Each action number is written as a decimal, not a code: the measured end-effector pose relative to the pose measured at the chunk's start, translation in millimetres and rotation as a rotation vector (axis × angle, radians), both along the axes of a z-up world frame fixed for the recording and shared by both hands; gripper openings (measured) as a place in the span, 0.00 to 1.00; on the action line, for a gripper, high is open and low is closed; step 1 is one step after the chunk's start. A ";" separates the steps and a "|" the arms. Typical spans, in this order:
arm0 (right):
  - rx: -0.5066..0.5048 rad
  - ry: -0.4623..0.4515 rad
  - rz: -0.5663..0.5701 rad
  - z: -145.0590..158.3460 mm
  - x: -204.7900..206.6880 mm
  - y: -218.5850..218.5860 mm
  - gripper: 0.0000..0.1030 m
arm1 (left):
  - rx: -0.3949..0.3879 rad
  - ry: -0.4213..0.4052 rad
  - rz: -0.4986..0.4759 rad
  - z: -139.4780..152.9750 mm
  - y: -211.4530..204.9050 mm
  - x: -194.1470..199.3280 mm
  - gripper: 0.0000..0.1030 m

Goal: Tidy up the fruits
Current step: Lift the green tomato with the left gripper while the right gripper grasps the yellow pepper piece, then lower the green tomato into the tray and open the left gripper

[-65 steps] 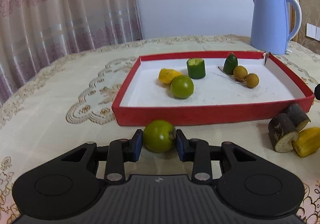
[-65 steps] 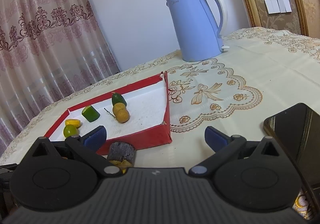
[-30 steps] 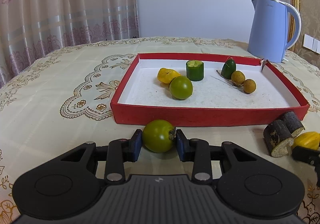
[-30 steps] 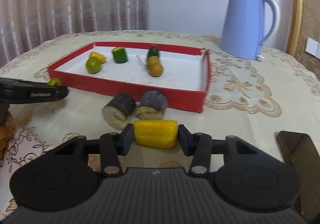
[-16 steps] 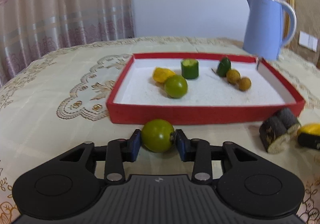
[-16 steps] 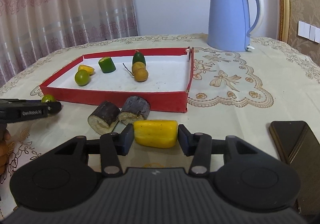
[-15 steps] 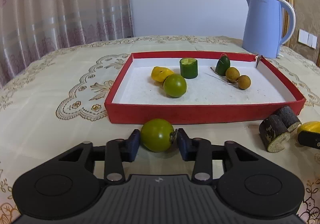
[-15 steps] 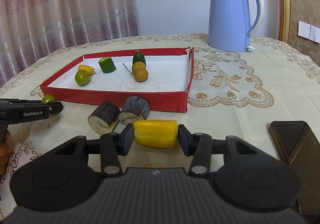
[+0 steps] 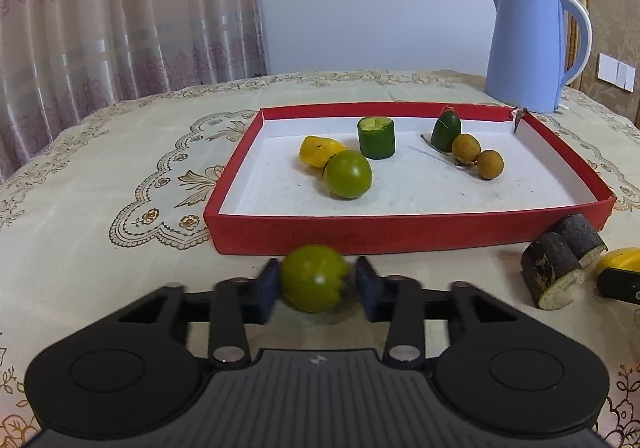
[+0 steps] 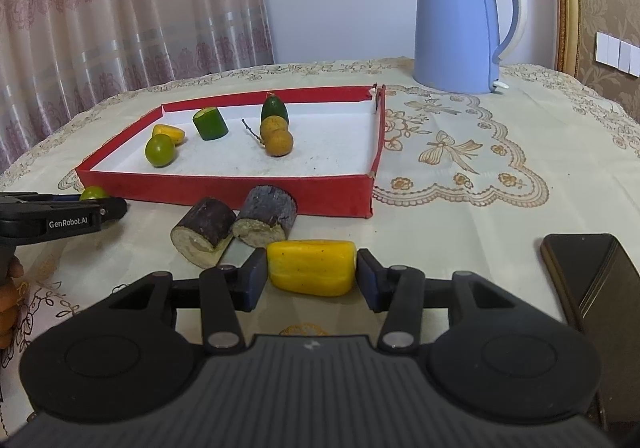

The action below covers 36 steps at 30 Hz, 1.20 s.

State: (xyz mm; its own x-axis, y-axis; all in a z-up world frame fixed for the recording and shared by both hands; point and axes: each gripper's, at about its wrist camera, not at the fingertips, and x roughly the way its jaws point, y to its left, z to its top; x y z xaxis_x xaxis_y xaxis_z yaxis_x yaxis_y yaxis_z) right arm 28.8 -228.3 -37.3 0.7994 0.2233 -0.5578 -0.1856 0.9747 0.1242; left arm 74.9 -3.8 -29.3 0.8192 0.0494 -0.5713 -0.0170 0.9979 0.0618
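A green round fruit lies on the tablecloth just in front of the red tray. My left gripper straddles it, its jaws closing onto the fruit. My right gripper is shut on a yellow fruit piece, one pad at each end. Two dark-skinned cut pieces lie between that piece and the tray. Inside the tray are another green fruit, a yellow piece, a green cylinder, a green tip and two brown round fruits.
A blue kettle stands behind the tray's far right corner. A dark phone lies at the right, next to my right gripper. A person's fingers show at the left edge. Curtains hang behind the table.
The right gripper came over to the yellow piece and shut on it, then held still. The left jaws let go of the green fruit for a moment and come back against it.
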 end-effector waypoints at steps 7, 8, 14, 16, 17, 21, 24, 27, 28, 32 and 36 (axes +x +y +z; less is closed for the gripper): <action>0.001 0.000 0.001 0.0 0.6 -0.5 0.46 | -0.018 0.003 0.009 0.8 2.4 -1.3 0.33; 0.001 0.000 0.001 -0.1 0.5 -0.4 0.46 | -0.018 0.004 0.012 0.9 2.8 -1.7 0.33; 0.005 0.001 0.001 -0.2 0.7 -0.3 0.46 | -0.011 0.011 0.021 3.8 2.8 -4.6 0.33; 0.008 0.000 0.002 -0.2 0.7 -0.7 0.46 | -0.008 0.005 0.021 6.4 2.1 -6.3 0.33; 0.010 0.000 0.002 -0.2 0.7 -1.0 0.46 | -0.005 0.000 0.020 7.9 1.7 -7.2 0.33; 0.013 0.000 0.002 -0.3 0.4 -1.5 0.46 | 0.008 -0.018 0.018 15.9 0.0 -9.0 0.33; 0.016 0.001 0.002 -0.5 0.4 -1.9 0.46 | 0.028 -0.032 0.018 21.9 -2.5 -7.2 0.33; 0.016 0.001 0.002 -0.5 0.4 -1.9 0.46 | 0.050 -0.046 0.023 27.3 -5.4 -2.9 0.33; 0.016 0.001 0.002 -0.5 0.4 -1.9 0.46 | 0.057 -0.050 0.027 29.0 -6.2 -0.8 0.33; 0.015 0.001 0.002 -0.4 0.3 -1.7 0.46 | 0.085 -0.061 0.033 34.2 -10.0 9.0 0.33; 0.015 0.001 0.003 -0.5 0.3 -2.0 0.46 | 0.100 -0.063 0.034 37.3 -14.5 20.6 0.33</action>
